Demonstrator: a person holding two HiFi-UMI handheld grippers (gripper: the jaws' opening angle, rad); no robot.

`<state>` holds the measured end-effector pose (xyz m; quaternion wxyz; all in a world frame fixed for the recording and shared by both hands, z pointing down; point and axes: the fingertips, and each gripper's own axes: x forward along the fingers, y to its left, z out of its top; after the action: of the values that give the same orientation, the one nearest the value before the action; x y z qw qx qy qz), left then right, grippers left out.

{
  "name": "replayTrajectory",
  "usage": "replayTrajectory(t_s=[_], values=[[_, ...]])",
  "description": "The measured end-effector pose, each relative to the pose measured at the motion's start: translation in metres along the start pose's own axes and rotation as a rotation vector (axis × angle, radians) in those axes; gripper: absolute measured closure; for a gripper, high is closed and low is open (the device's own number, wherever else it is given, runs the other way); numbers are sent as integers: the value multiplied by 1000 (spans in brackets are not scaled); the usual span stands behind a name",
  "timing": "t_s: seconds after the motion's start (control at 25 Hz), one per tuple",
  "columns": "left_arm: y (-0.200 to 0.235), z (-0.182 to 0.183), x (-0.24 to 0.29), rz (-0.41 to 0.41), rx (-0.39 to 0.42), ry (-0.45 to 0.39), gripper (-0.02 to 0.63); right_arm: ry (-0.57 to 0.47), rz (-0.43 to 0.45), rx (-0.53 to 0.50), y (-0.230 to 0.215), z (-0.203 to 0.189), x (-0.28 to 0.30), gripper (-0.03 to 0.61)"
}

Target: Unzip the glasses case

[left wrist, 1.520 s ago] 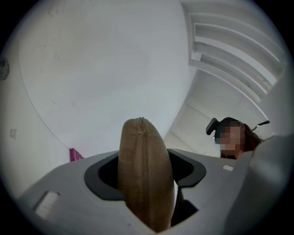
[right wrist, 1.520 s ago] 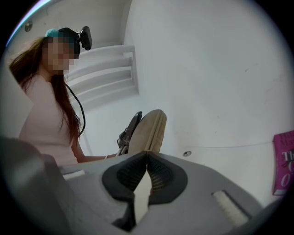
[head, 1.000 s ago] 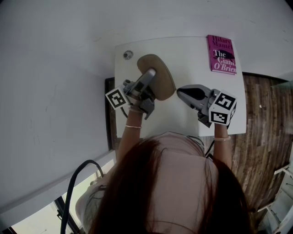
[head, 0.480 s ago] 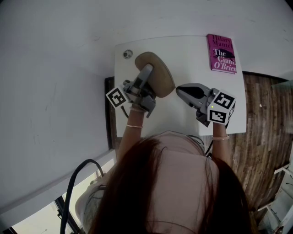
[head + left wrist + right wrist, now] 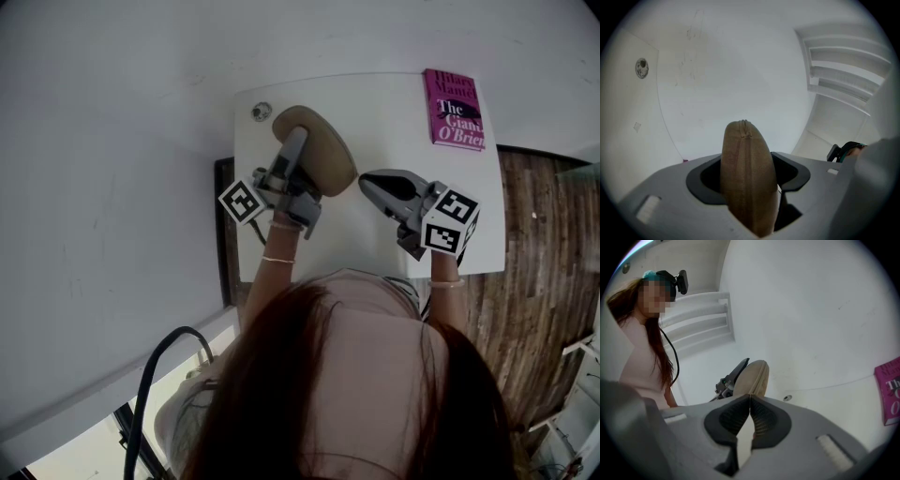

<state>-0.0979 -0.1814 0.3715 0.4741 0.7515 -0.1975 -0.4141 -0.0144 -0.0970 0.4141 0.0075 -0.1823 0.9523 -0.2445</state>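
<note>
The tan oval glasses case [image 5: 326,152] is held above the white table [image 5: 384,112], tilted on edge. My left gripper [image 5: 297,142] is shut on its near end. In the left gripper view the case [image 5: 746,164] stands upright between the jaws, its zipper seam facing the camera and running over the top. My right gripper [image 5: 367,186] hangs to the right of the case, apart from it, shut with nothing between its pads. From the right gripper view the case [image 5: 754,376] and the left gripper [image 5: 732,377] lie just beyond the closed right gripper [image 5: 750,400].
A magenta book [image 5: 455,111] lies at the table's far right corner. A small round fitting [image 5: 262,112] sits at the far left corner. Wooden floor [image 5: 539,244] shows right of the table, a white wall to the left.
My left gripper has shifted the case slightly away and to the left and tilted it. The right gripper has stayed about where it was.
</note>
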Motion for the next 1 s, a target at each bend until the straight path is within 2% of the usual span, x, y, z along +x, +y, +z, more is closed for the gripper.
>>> replayTrajectory(t_s=[1.0], values=[[19, 16, -10, 108, -76, -197, 321, -23, -27, 27, -6, 3, 5, 571]])
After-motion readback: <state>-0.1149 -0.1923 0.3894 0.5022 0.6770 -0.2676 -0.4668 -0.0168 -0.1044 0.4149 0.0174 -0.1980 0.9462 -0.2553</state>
